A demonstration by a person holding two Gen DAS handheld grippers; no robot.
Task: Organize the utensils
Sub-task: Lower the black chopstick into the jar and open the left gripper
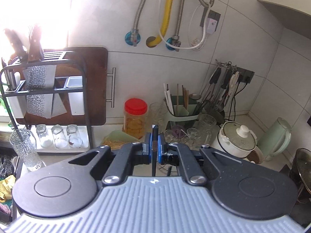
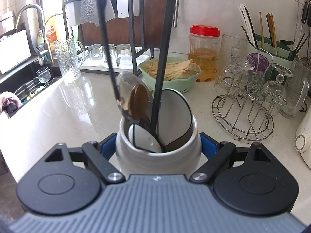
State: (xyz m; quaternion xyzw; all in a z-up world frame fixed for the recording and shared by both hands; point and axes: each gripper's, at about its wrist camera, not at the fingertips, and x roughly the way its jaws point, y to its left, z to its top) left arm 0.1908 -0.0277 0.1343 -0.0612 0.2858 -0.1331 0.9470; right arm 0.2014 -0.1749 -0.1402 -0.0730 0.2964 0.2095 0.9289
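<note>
Right gripper [image 2: 158,147] clamps holder [image 2: 158,155]; utensil handle [image 2: 162,58] upright.

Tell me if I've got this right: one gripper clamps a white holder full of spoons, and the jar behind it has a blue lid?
Nearly. The right wrist view shows the right gripper clamping the white holder with spoons inside, but the jar behind has a red lid, not blue.

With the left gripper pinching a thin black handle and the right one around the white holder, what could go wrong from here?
1. The left gripper pinches only the narrow black handle; it could pivot or slip.
2. The white holder, between the right gripper pads, is crowded with spoons; moving one handle may drag the others out.
3. The glass rack stands close to the right; a swing could hit the glasses.
</note>
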